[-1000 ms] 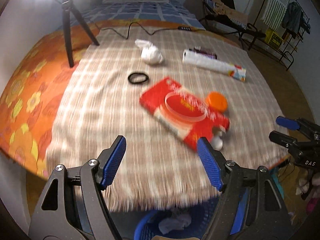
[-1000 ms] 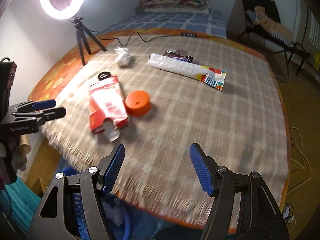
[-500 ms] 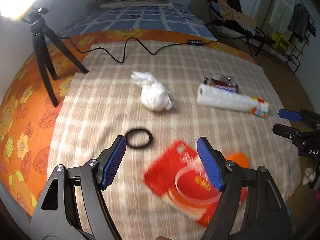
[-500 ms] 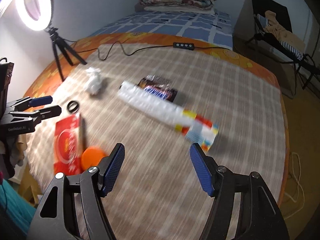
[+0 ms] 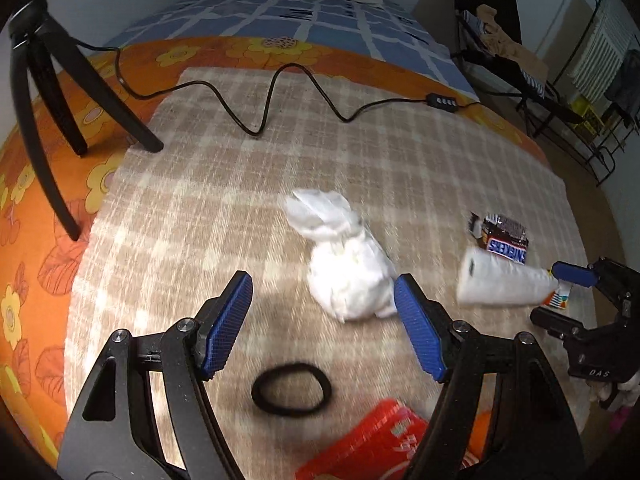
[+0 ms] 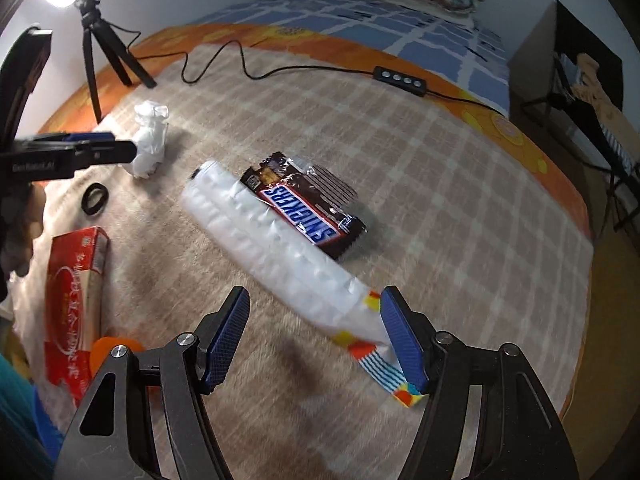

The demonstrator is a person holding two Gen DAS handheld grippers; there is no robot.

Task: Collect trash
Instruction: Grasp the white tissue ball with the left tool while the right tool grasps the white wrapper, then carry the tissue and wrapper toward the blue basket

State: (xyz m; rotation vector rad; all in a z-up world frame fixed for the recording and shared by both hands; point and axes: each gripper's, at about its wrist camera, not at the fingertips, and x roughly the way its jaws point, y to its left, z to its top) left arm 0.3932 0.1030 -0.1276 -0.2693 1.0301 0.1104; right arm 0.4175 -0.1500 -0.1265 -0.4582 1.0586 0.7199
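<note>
- My left gripper (image 5: 322, 308) was spread wide and held nothing, hovering over the plaid blanket (image 5: 360, 152).
- The tissue wad (image 5: 344, 268) lay just beyond its right finger; a black hair tie (image 5: 291, 388) lay nearer, between the fingers.
- My right gripper (image 6: 314, 330) was also spread and empty.
- The white sleeve (image 6: 276, 248) ran diagonally, its near striped end beside that gripper's right finger.
- The Snickers wrapper (image 6: 306, 210) touched the sleeve's far side.
- A red box (image 6: 74, 300) lay near left, with an orange lid (image 6: 114, 350) beside it.
</note>
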